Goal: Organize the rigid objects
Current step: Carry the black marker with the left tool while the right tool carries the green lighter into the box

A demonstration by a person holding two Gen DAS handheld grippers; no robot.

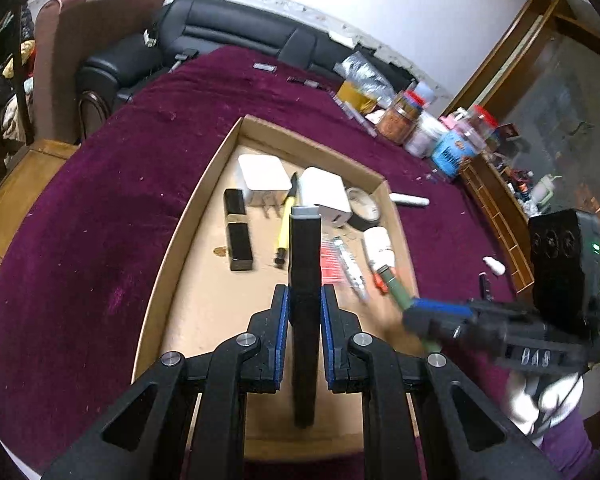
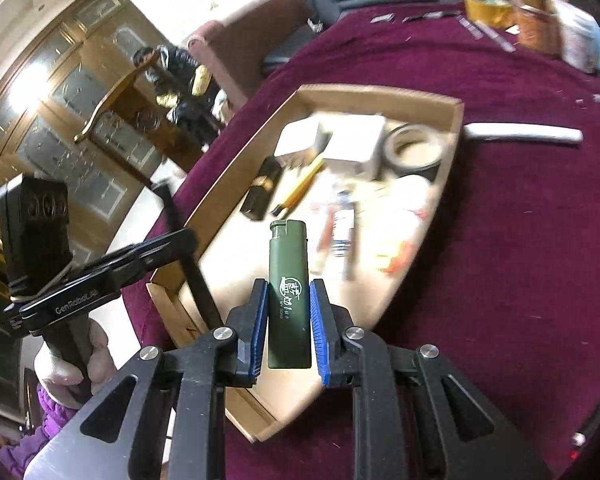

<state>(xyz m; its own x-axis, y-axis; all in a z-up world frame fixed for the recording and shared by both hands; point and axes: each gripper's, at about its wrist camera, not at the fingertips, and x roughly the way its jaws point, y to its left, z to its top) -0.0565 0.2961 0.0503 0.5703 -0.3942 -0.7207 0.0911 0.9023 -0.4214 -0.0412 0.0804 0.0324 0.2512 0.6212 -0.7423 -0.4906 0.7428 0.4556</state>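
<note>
Our left gripper is clenched on a slim black bar with a grey cap, which stands upright between the blue pads and reaches toward twelve o'clock over the open cardboard tray. Our right gripper grasps a dark green lighter by its lower half, nozzle end pointing to twelve o'clock above the near end of the same tray.

From the left wrist, the right gripper comes in from three o'clock with the green lighter at the tray's right wall. From the right wrist, the left gripper shows at nine o'clock with its black bar slanting down beside the tray's left wall, a hand wrapped round the handle.

Inside the tray lie two white chargers and at the far end, a roll of tape at two o'clock in the corner, a black rectangular case at ten o'clock, and a yellow pen between them. A white tube rests on the maroon tablecloth just outside the tray's far right corner. Jars crowd the table's edge at one o'clock.
</note>
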